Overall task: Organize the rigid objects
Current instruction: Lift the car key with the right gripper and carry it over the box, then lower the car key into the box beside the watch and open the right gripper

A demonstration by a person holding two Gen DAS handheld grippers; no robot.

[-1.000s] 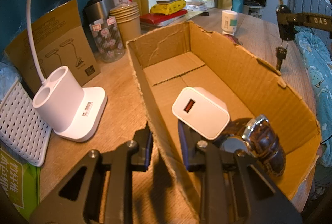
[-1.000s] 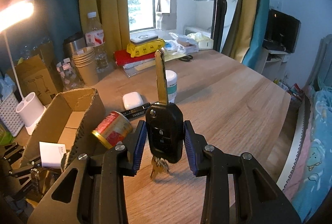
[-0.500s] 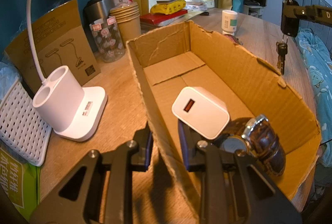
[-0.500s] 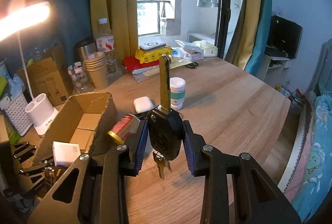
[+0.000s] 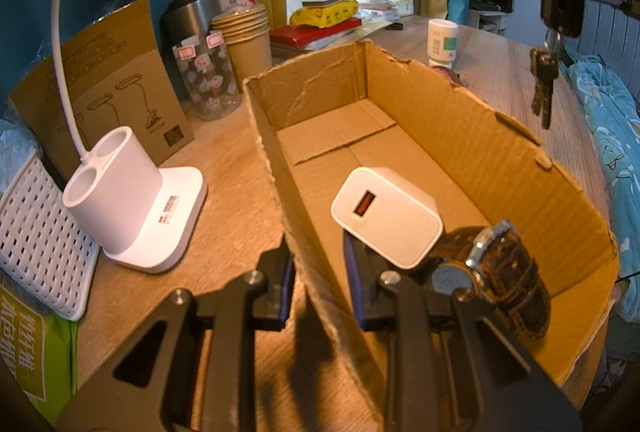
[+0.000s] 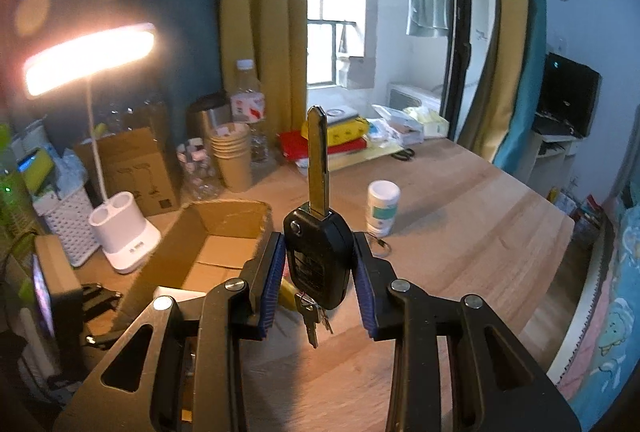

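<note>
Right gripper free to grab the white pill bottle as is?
Probably not: the right gripper is shut on the car key, so nothing can enter it, though the white pill bottle stands unobstructed.

Wooden table (image 6: 460, 216) under cardboard box (image 5: 460, 135), lamp base (image 5: 160, 216)

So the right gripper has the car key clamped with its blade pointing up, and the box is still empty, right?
Not quite. The cardboard box is not empty: the left wrist view shows a white charger and a watch inside. The right gripper does clamp the car key, blade up.
</note>
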